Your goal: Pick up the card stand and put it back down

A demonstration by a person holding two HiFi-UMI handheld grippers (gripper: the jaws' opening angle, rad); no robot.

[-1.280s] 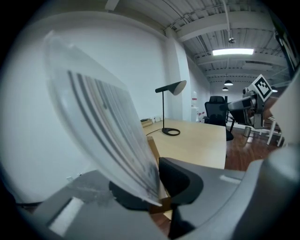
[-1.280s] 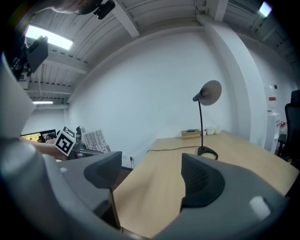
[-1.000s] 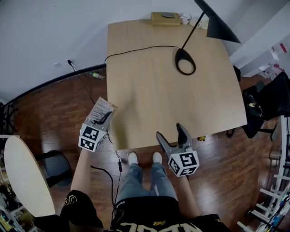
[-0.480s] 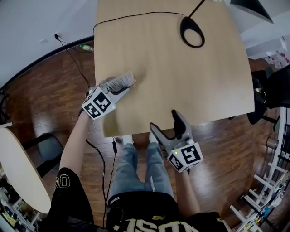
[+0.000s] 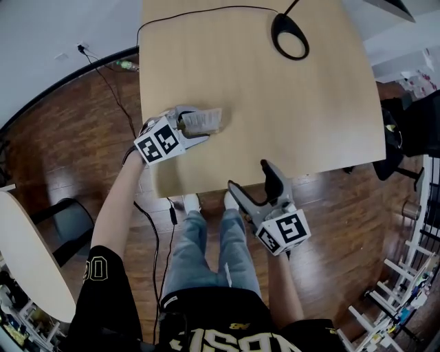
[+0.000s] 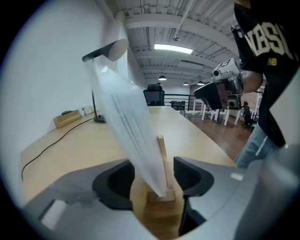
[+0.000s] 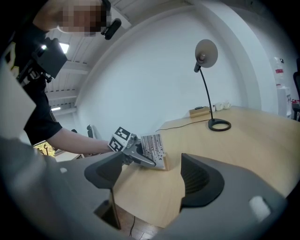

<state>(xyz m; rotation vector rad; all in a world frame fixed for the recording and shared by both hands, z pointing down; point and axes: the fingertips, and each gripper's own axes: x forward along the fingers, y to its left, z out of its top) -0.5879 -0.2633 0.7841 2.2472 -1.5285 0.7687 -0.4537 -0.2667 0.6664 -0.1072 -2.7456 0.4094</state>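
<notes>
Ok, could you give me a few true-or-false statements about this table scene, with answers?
1. The card stand sits on the table, between the left gripper's jaws. True; those jaws are opening.
2. The right gripper holds the lamp. False: it is empty, jaws apart, at the table's near edge.
3. A black desk lamp stands at the table's far side. True.
4. The lamp's cable is white. False: it is black.

We note a pale wooden bench (image 5: 316, 110) on dark wood floor (image 5: 69, 151), white wall (image 5: 41, 34) behind, black lamp base (image 5: 287, 19) near the bench's far edge.
</notes>
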